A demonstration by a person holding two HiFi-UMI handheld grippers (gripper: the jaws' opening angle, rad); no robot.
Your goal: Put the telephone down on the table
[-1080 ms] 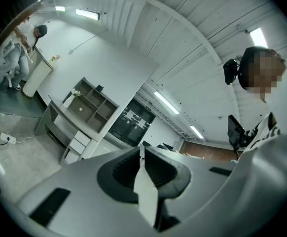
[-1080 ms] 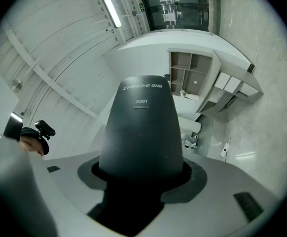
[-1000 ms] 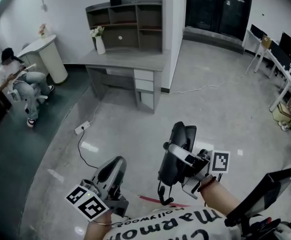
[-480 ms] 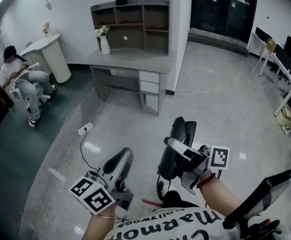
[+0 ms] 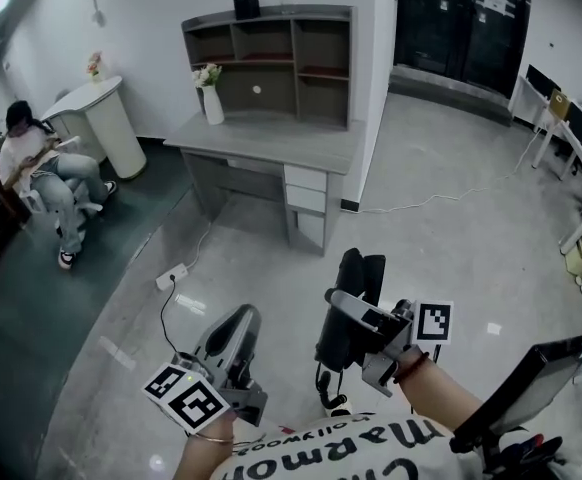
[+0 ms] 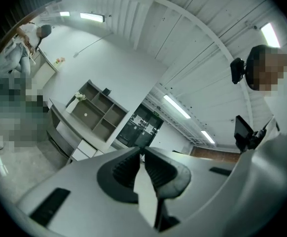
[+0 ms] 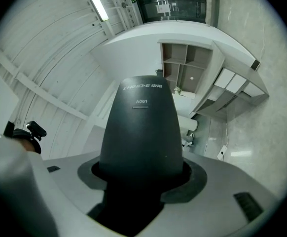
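A black telephone [image 5: 357,290] stands upright in my right gripper [image 5: 354,320], low in the head view and over the grey floor. In the right gripper view the telephone [image 7: 141,127] fills the middle, with the right gripper [image 7: 141,177] shut on its lower part. My left gripper [image 5: 233,330] hangs to the left of it with nothing in it. In the left gripper view the left gripper [image 6: 143,166] has its two pads almost touching. The grey table [image 5: 271,140] stands further ahead, by the wall.
On the table are a shelf unit [image 5: 281,53] and a white vase with flowers [image 5: 212,96]. A power strip [image 5: 171,276] with its cable lies on the floor. A seated person [image 5: 41,163] and a white round cabinet [image 5: 106,118] are at the left. Desks [image 5: 571,118] line the right.
The table and shelf unit have shifted to the right and come a little nearer in the head view. Both grippers keep their places, the right one still holding the telephone.
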